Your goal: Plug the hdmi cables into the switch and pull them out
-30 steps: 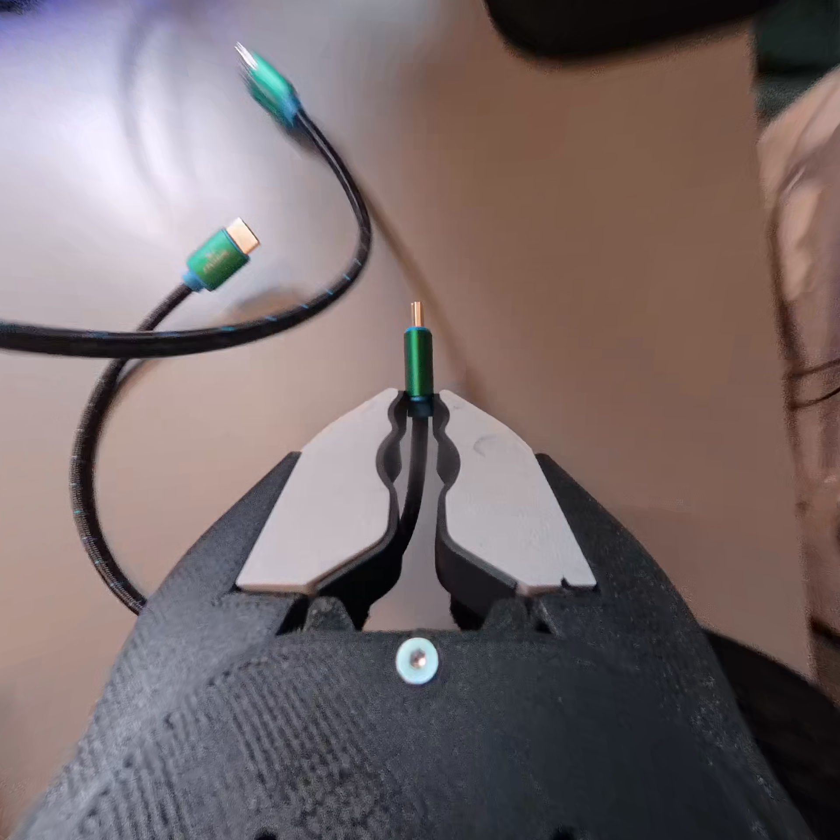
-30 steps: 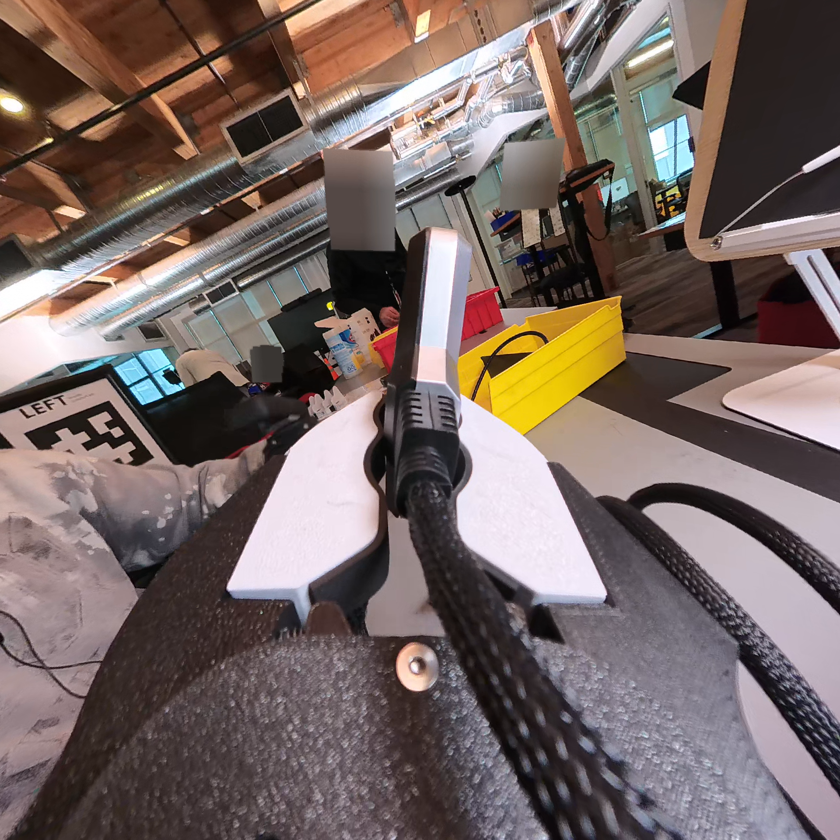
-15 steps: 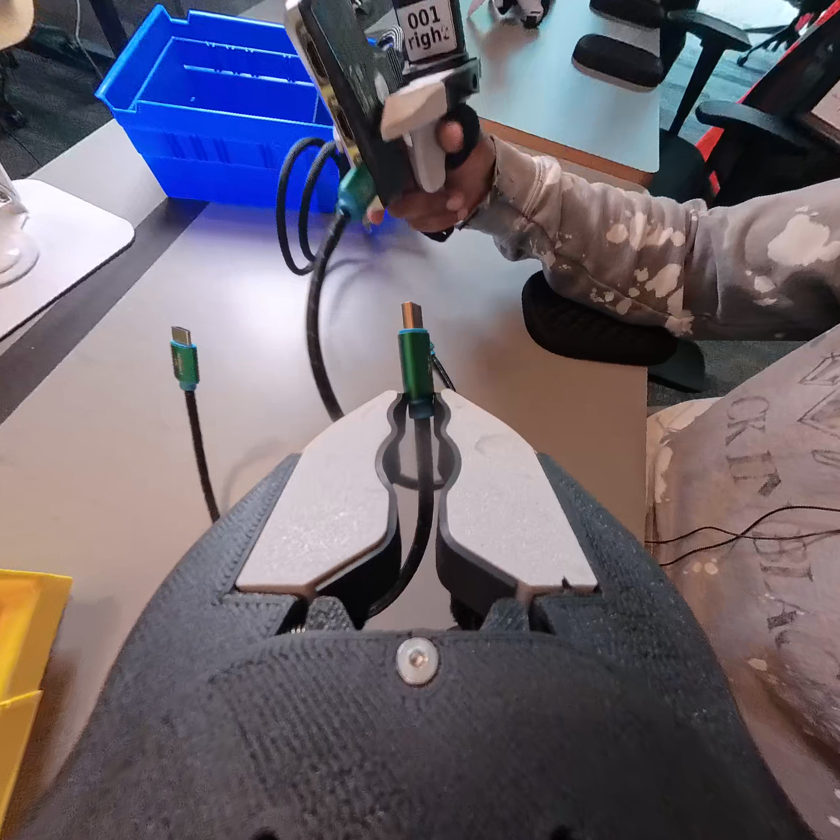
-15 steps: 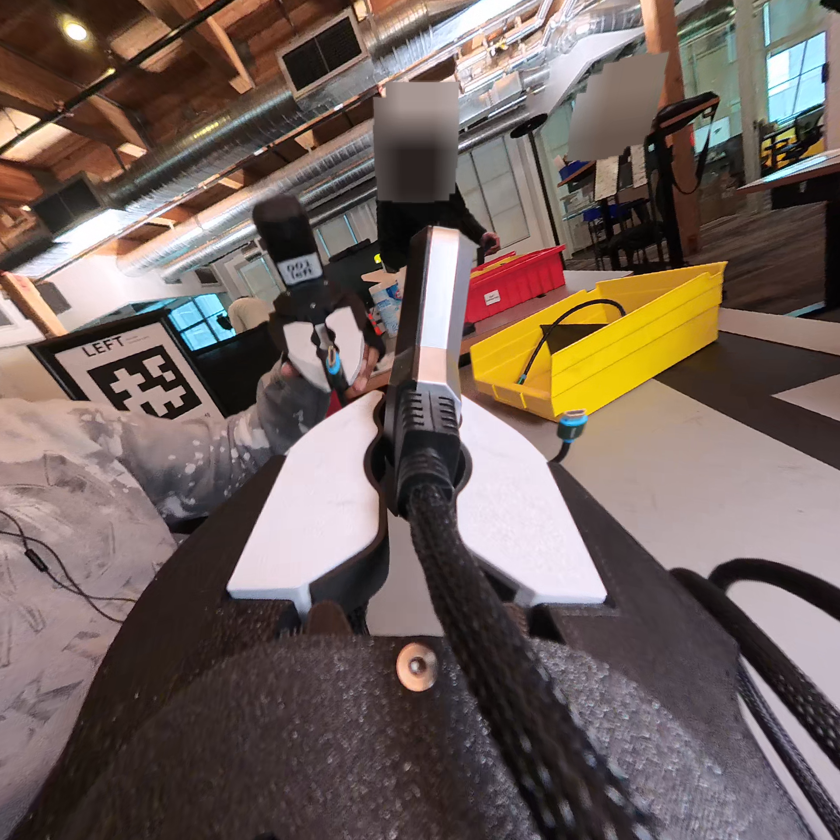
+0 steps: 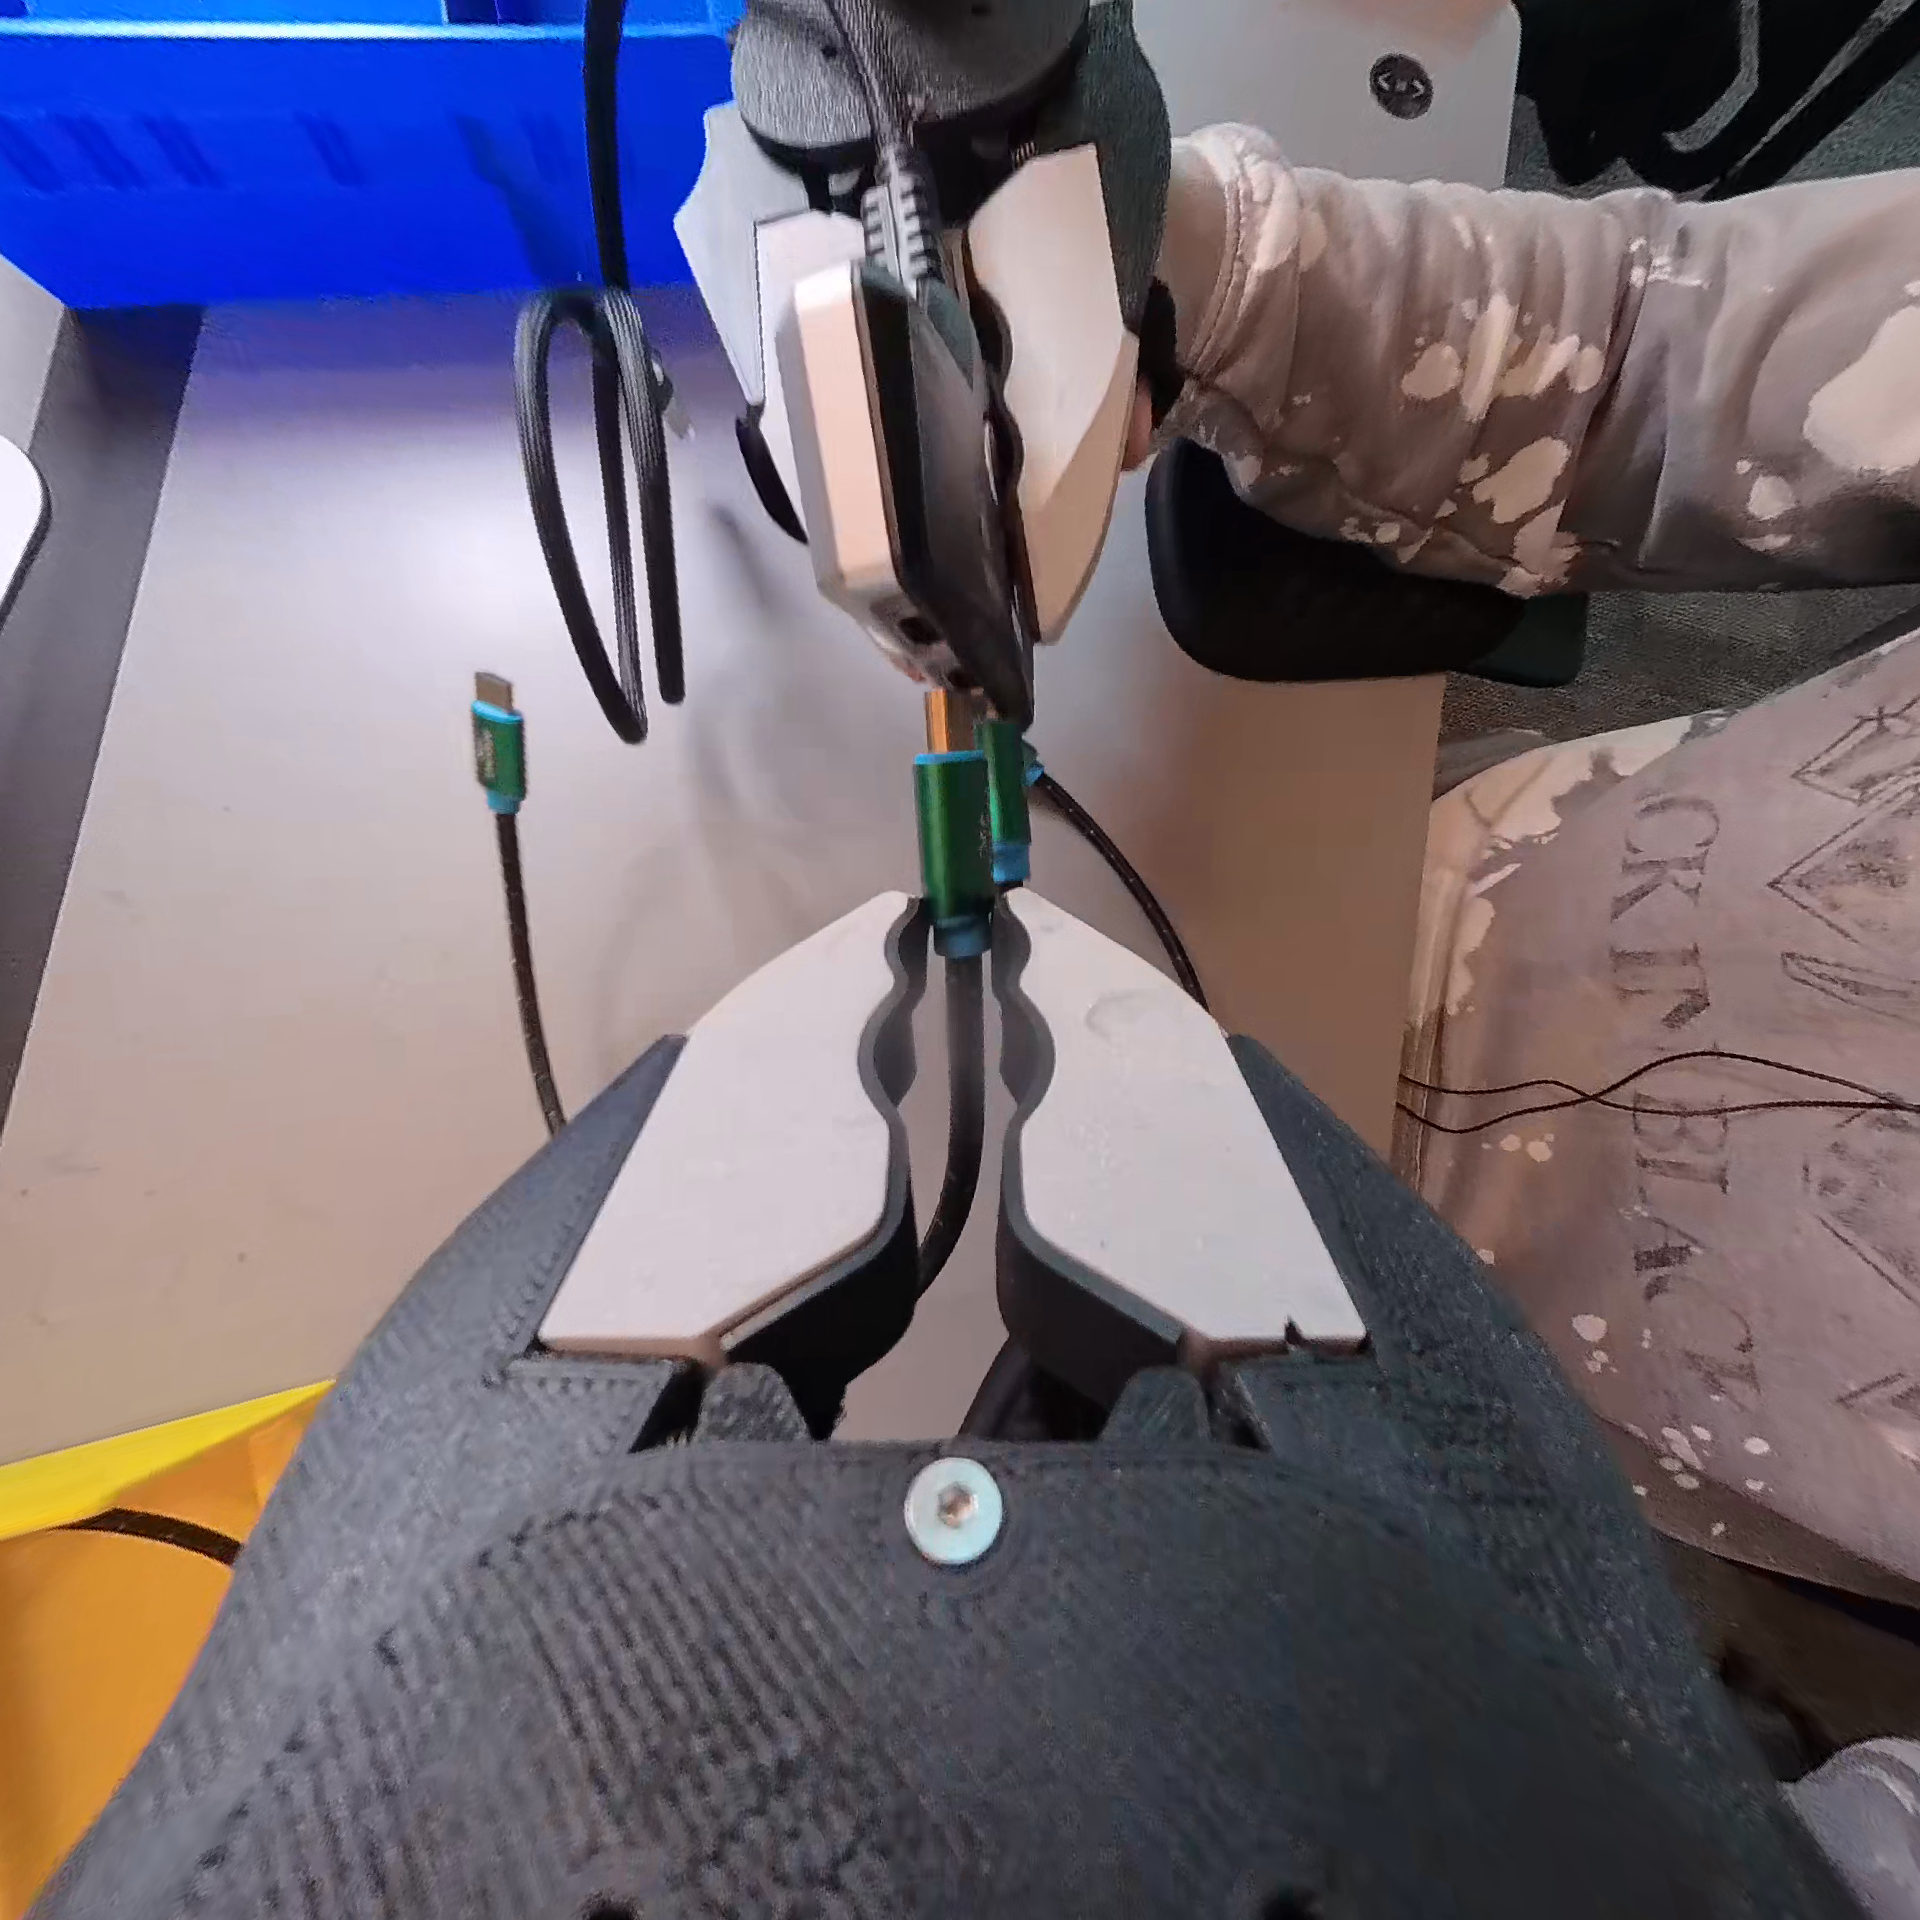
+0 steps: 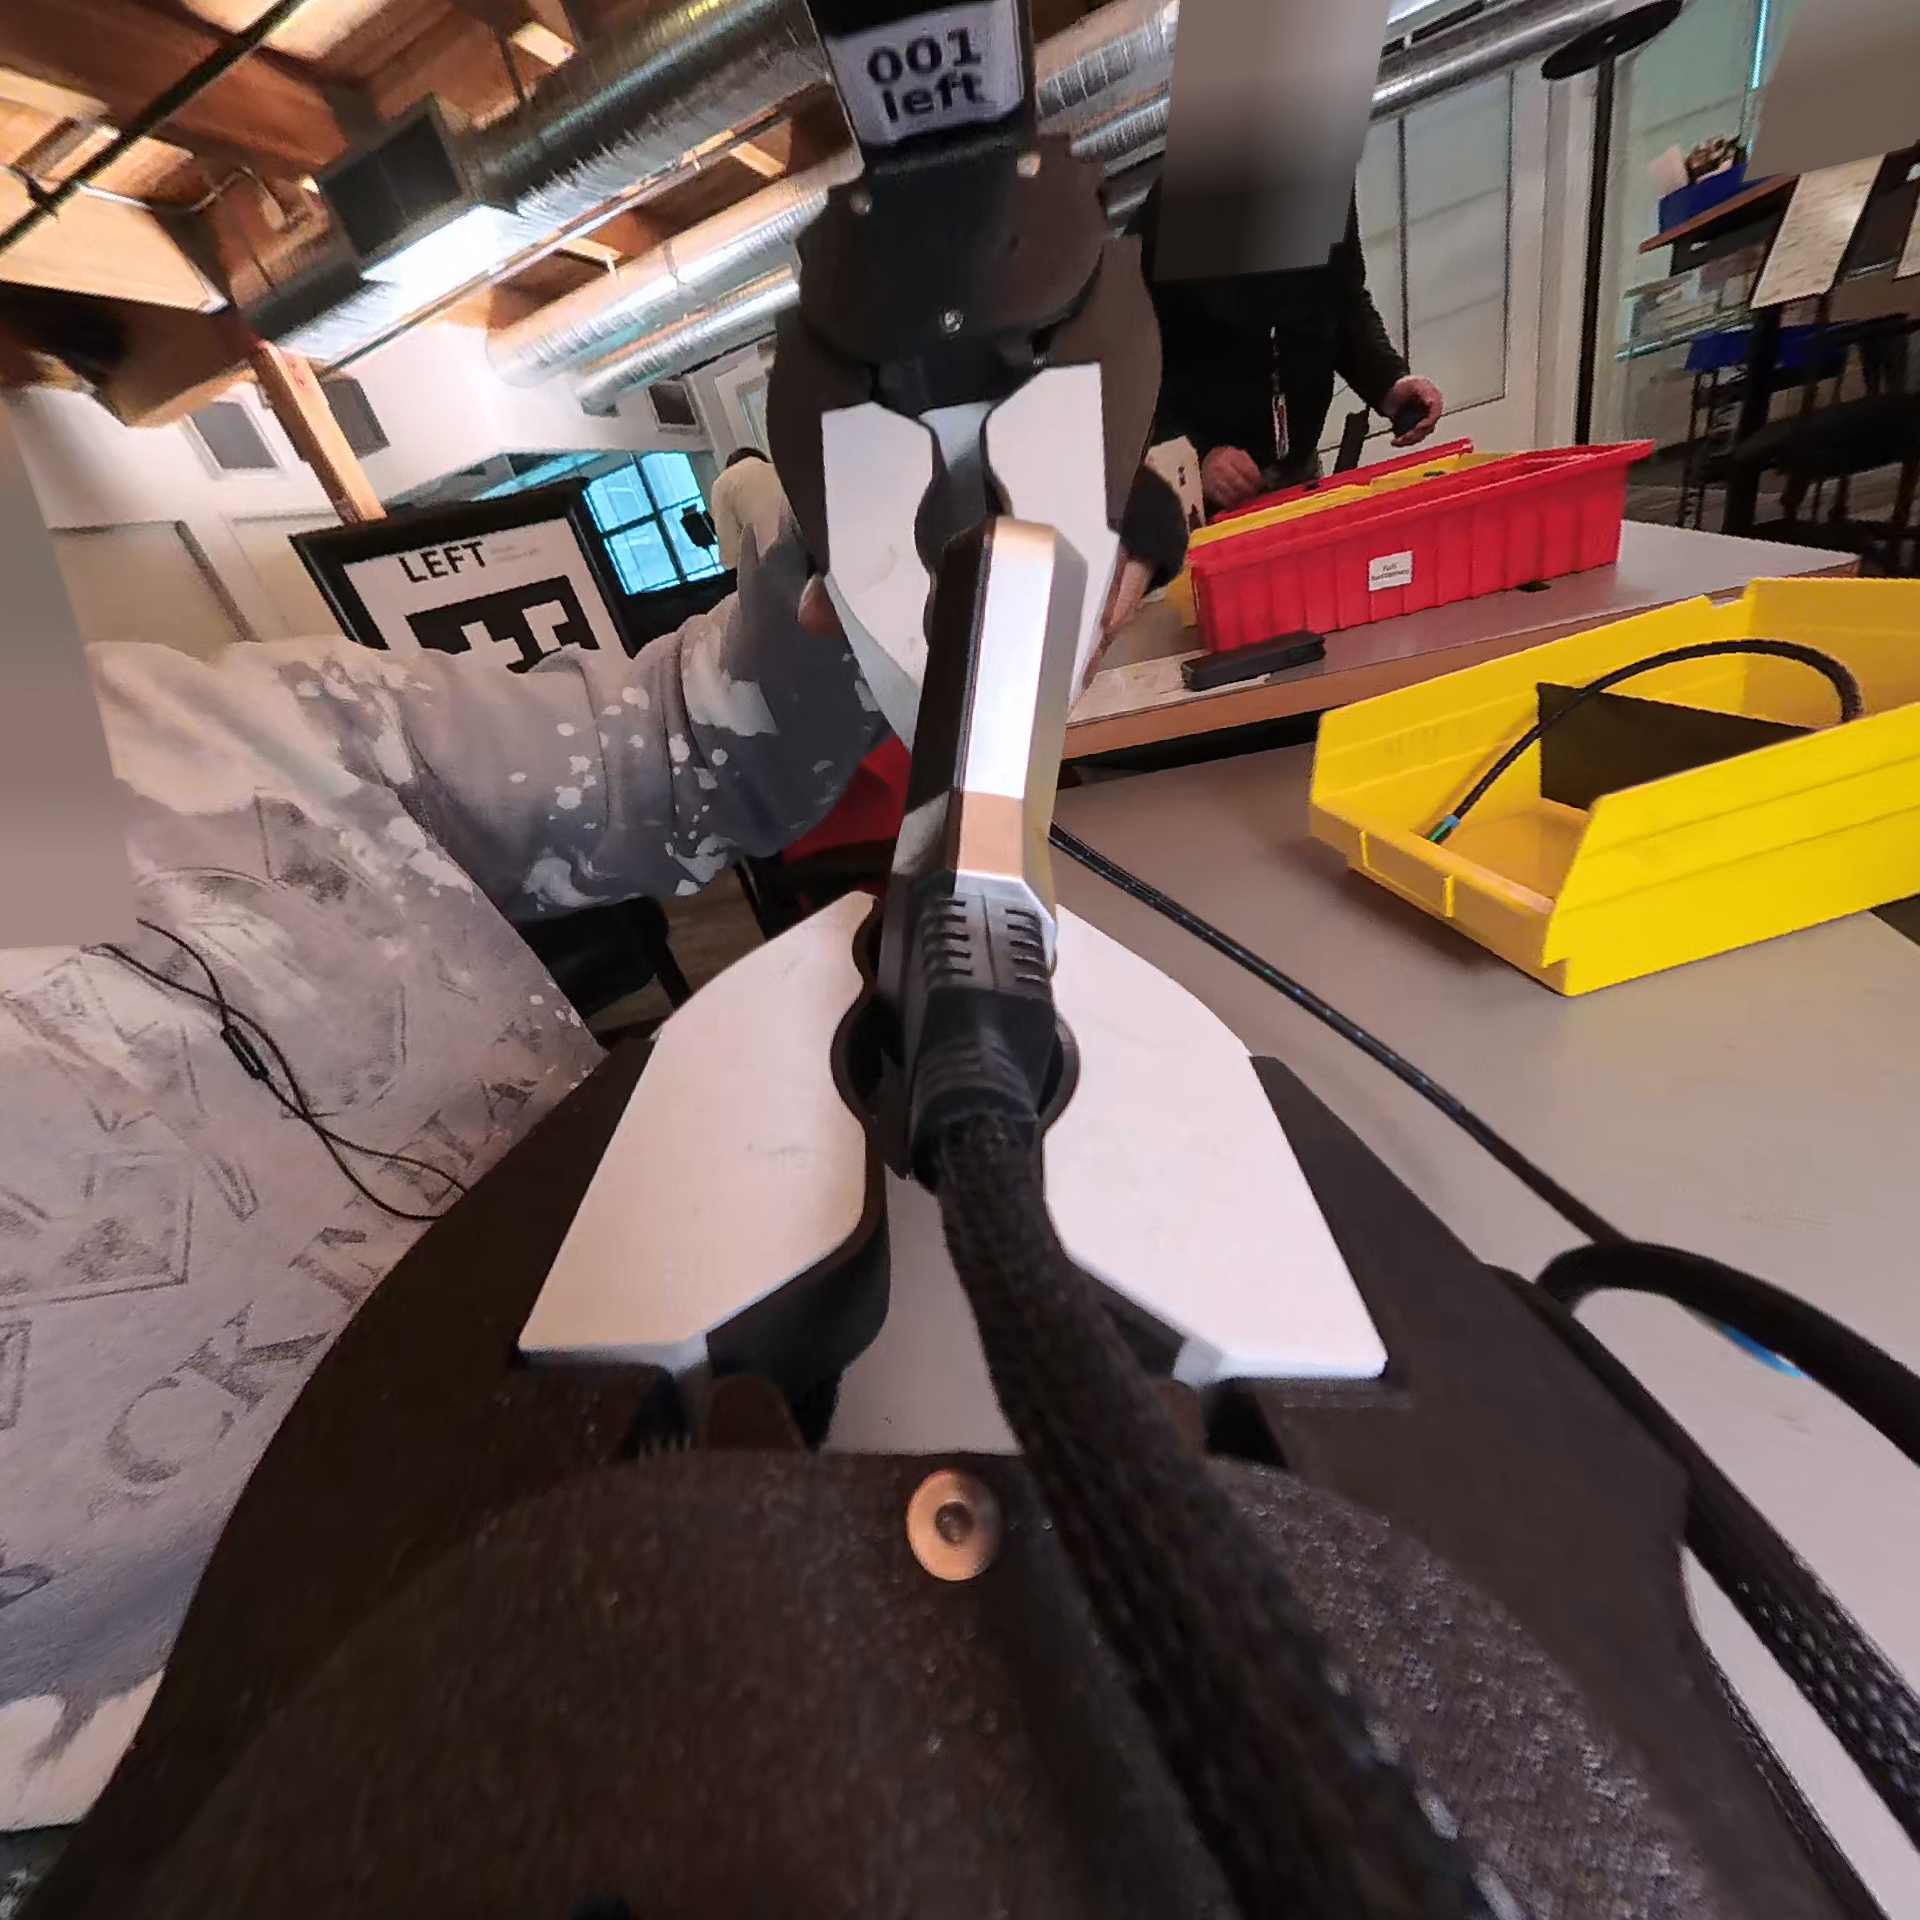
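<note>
My left gripper (image 5: 956, 920) is shut on the cable just behind a green HDMI plug (image 5: 948, 831). The plug's gold tip reaches the end face of the black and silver switch (image 5: 883, 468). A second green plug (image 5: 1006, 805) sits in the switch beside it. A third green plug (image 5: 497, 743) lies loose on the table. My right gripper (image 6: 961, 935) is shut on the switch (image 6: 987, 717) at the end where its thick braided cable (image 6: 1039, 1247) comes out. The left gripper also shows beyond the switch in the right wrist view (image 6: 956, 488).
A blue bin (image 5: 312, 156) stands at the table's far side and a yellow bin (image 5: 94, 1558) at the near left. The right wrist view shows the yellow bin (image 6: 1507, 883) with a cable in it, a red bin (image 6: 1403, 561) and a person behind.
The two grippers have closed in on each other. The left gripper brought its green plug up to the switch's end, and the switch now fills the top of the left wrist view.
</note>
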A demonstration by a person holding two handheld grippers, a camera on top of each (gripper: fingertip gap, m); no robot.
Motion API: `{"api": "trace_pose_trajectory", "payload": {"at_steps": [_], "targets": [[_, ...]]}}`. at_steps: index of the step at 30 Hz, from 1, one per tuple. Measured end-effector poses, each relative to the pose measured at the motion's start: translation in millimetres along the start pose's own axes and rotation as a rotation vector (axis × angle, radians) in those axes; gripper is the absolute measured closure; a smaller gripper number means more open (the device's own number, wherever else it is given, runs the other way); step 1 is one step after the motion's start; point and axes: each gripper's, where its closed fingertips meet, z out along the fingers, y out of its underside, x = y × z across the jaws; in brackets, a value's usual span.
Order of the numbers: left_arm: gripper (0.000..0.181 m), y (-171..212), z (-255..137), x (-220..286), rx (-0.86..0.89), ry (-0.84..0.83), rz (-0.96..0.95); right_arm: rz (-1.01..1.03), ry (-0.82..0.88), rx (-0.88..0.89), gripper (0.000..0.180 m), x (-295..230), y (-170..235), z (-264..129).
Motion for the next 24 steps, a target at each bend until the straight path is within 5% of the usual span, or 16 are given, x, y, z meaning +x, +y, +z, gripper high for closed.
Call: {"api": "trace_pose_trajectory", "payload": {"at_steps": [15, 24], "targets": [[0.168, 26, 6, 13, -0.271, 0.063, 0.061, 0.042, 0.093, -0.322, 0.157, -15, 31, 10], [0.169, 39, 17, 21, -0.194, 0.162, 0.024, 0.089, 0.105, -0.401, 0.157, -23, 51, 10]]}}
